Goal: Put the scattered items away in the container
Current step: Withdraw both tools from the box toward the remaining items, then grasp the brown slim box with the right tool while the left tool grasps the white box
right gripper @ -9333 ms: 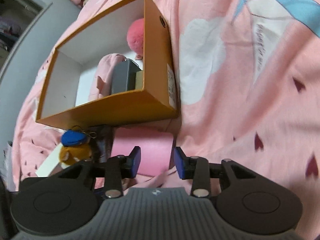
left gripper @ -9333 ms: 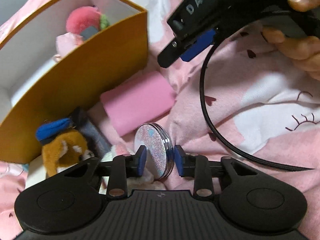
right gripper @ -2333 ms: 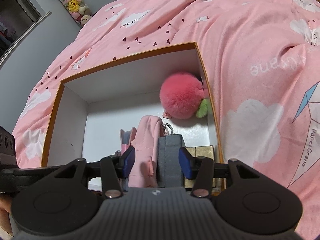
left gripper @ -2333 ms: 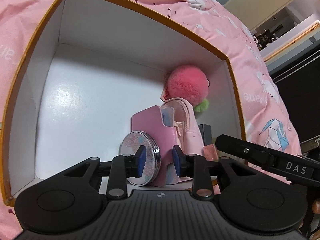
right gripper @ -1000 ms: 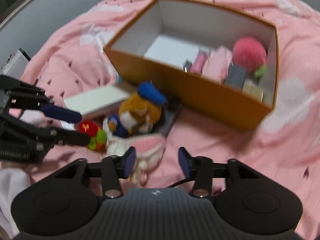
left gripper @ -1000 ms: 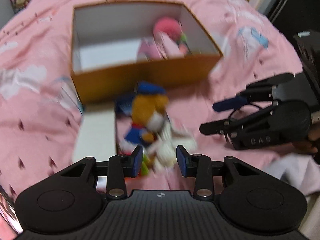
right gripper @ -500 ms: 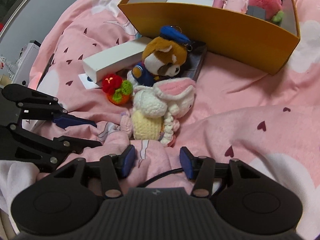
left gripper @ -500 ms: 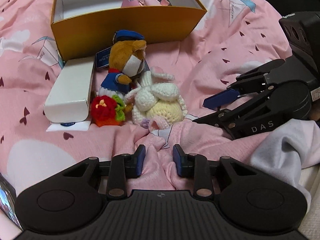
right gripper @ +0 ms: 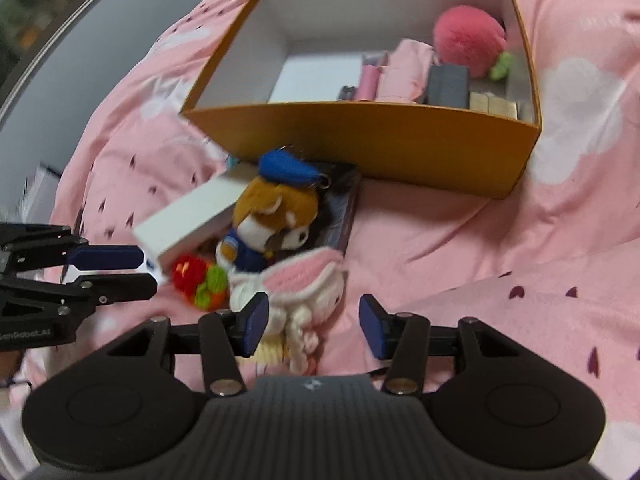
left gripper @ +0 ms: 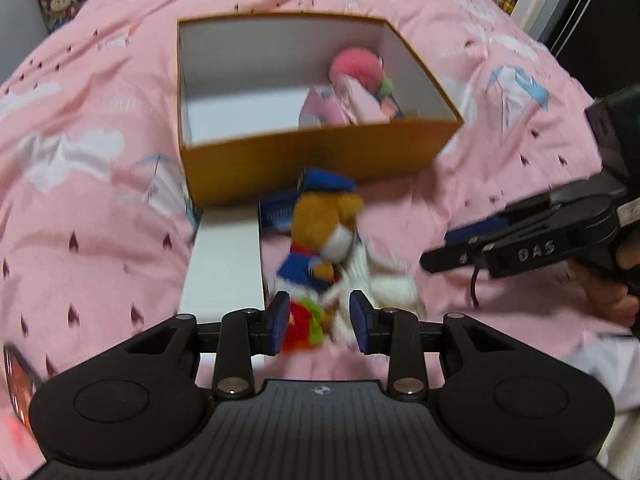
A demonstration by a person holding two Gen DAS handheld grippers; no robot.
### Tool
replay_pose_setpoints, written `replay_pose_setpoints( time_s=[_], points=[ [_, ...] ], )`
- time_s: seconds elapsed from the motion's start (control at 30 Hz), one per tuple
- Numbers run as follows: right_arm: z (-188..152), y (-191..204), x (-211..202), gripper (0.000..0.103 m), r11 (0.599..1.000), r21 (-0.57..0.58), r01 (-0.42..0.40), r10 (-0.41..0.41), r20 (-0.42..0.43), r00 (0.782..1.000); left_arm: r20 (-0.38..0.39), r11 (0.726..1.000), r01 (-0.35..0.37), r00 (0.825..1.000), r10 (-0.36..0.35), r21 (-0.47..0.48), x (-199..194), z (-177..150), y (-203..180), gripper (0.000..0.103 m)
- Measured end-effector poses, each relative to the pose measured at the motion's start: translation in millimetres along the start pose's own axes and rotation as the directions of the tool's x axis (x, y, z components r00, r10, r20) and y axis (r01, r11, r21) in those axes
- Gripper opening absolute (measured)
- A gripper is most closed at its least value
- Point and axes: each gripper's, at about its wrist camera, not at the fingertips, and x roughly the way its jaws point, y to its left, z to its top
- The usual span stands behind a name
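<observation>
Both grippers have pulled back from the orange box point(right gripper: 372, 136) to the pile in front of it. Left gripper point(left gripper: 318, 322) empty, jaws opening over the red-green toy point(left gripper: 302, 326); right gripper point(right gripper: 314, 320) half open, empty, over the crochet bunny point(right gripper: 304, 280). Compact and pink case now boxed, plush pickups next

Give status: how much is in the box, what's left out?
Done: pink pompom, pink pouch and dark case sit in the box. In hand: nothing; left gripper is opening, right gripper open. Left: bear, bunny, red toy, white carton.
</observation>
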Motion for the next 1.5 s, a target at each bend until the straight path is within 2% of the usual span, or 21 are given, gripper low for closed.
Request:
replay_pose_setpoints(
  time_s=[0.07, 0.23, 0.33, 0.4, 0.5, 0.57, 0.63, 0.67, 0.73, 0.9, 0.93, 1.13, 1.3, 1.5],
  points=[
    [3.6, -5.1, 6.1, 0.053, 0.999, 0.038, -0.024, 0.024, -0.002, 1.000, 0.016, 1.000, -0.001, 1.000, 0.001, 0.012, 7.5, 7.9, -0.6, 0.047],
    [17.7, -16.1, 16.0, 0.051, 0.997, 0.076, 0.036, -0.038, 0.032, 0.999, 0.010, 0.995, -0.031, 0.999, 0.030, 0.098, 36.7, 22.2, -14.1, 0.048],
    [23.4, -21.9, 21.1, 0.050, 0.996, 0.083, 0.031, -0.034, 0.035, 0.999, -0.018, 0.987, -0.045, 0.999, 0.048, 0.153, 56.0, 24.2, -19.8, 0.049],
    [25.5, -24.1, 25.6, 0.050, 0.996, 0.084, 0.028, -0.030, 0.028, 0.999, -0.044, 0.985, -0.064, 0.996, 0.072, 0.161, 68.8, 23.4, -19.6, 0.049],
    [28.9, -27.6, 33.0, 0.050, 0.996, 0.086, 0.028, -0.030, 0.019, 0.999, -0.071, 0.986, -0.057, 0.995, 0.069, 0.157, 79.7, 22.0, -18.1, 0.049],
    [32.5, -30.8, 38.0, 0.050, 0.996, 0.089, 0.023, -0.025, 0.022, 0.999, -0.053, 0.986, -0.057, 0.996, 0.066, 0.154, 76.4, 22.1, -16.4, 0.050],
    [37.4, -34.0, 44.7, 0.048, 0.995, 0.094, 0.013, -0.016, 0.026, 1.000, -0.034, 0.989, -0.049, 0.998, 0.054, 0.138, 68.6, 24.1, -11.6, 0.051],
    [40.3, -35.4, 48.7, 0.042, 0.995, 0.096, 0.008, -0.011, 0.028, 1.000, -0.026, 0.990, -0.052, 0.998, 0.056, 0.129, 65.0, 26.0, -7.7, 0.051],
    [46.1, -38.4, 58.4, 0.039, 0.995, 0.101, 0.000, -0.003, 0.023, 1.000, -0.014, 0.992, -0.070, 0.997, 0.072, 0.106, 56.4, 28.3, 0.7, 0.052],
    [55.3, -47.6, 80.2, 0.041, 0.987, 0.143, -0.068, 0.067, 0.009, 0.998, -0.009, 0.989, -0.141, 0.990, 0.141, 0.041, 43.9, 33.3, 25.1, 0.055],
    [56.3, -48.7, 83.2, 0.044, 0.985, 0.149, -0.084, 0.084, 0.007, 0.996, -0.014, 0.988, -0.148, 0.989, 0.149, 0.031, 43.4, 33.7, 30.0, 0.056],
    [62.9, -54.4, 106.2, 0.045, 0.976, 0.181, -0.122, 0.129, -0.025, 0.991, -0.063, 0.982, -0.189, 0.980, 0.186, -0.032, 43.0, 31.7, 51.9, 0.060],
    [65.8, -61.3, 121.4, 0.050, 0.951, 0.241, -0.194, 0.204, -0.018, 0.979, -0.111, 0.981, -0.171, 0.981, 0.161, -0.090, 43.5, 30.0, 68.6, 0.063],
    [63.9, -57.0, 125.2, 0.050, 0.951, 0.227, -0.210, 0.215, 0.003, 0.977, -0.187, 0.969, -0.110, 0.980, 0.069, -0.220, 57.5, 28.5, 96.6, 0.064]
  ],
)
